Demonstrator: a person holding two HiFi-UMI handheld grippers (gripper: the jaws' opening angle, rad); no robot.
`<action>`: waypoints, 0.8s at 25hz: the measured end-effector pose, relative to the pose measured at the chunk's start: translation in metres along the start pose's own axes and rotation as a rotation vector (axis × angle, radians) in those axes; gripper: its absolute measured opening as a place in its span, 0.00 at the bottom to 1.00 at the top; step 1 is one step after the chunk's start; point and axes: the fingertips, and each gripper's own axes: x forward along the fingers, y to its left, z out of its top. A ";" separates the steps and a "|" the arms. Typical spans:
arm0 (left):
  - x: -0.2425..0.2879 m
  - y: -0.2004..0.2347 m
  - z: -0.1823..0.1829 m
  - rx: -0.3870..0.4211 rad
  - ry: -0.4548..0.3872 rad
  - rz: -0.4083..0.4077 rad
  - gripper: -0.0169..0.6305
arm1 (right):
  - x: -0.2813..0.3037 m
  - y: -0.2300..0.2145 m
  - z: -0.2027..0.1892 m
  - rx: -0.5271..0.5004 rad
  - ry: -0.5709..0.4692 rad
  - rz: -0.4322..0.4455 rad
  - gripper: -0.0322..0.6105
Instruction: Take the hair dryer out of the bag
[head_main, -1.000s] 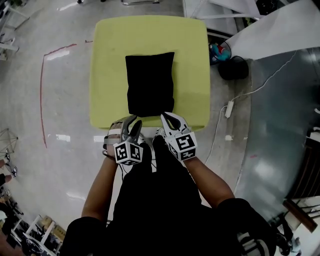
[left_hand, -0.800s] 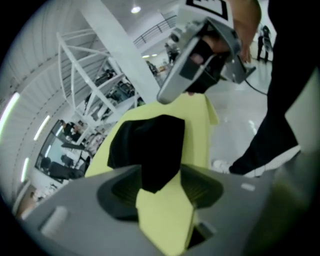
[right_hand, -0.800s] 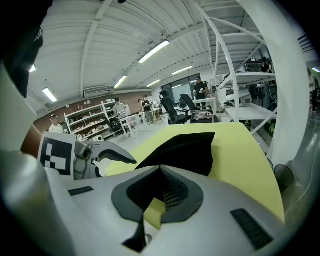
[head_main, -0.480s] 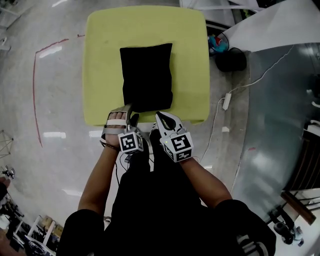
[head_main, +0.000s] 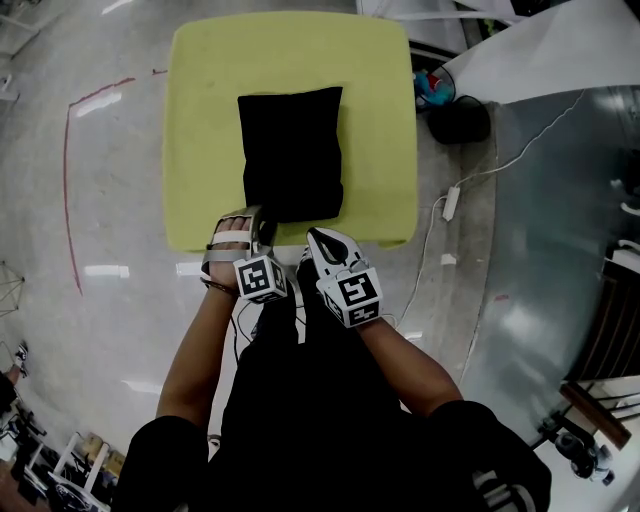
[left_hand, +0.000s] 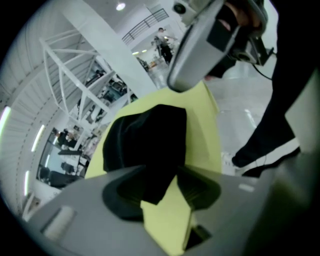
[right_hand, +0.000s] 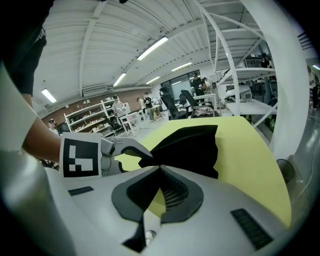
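Left claw (head_main: 262, 218) lower now, closing round bag (head_main: 291, 150) corner; right claw (head_main: 313, 236) shut, empty; bag's contents hidden.

Bright, even light from ceiling strip lamps (right_hand: 152, 47); glare streaks on the glossy floor (head_main: 105, 270); fisheye bending and dark corners in both gripper views; the left one soft up close.

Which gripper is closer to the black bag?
Left. The left gripper sits at the near corner of the black bag, jaws closing around it; the right gripper, shut, hangs just short of its near edge.
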 end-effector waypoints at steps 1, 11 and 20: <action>-0.002 0.003 0.002 -0.007 -0.007 0.002 0.32 | 0.000 0.000 0.000 0.000 0.001 -0.001 0.06; -0.017 0.026 0.016 -0.280 -0.097 -0.083 0.07 | 0.001 0.007 -0.004 -0.005 0.013 0.003 0.06; -0.032 0.072 0.027 -0.605 -0.204 -0.187 0.06 | 0.008 0.015 0.011 -0.023 -0.007 -0.006 0.06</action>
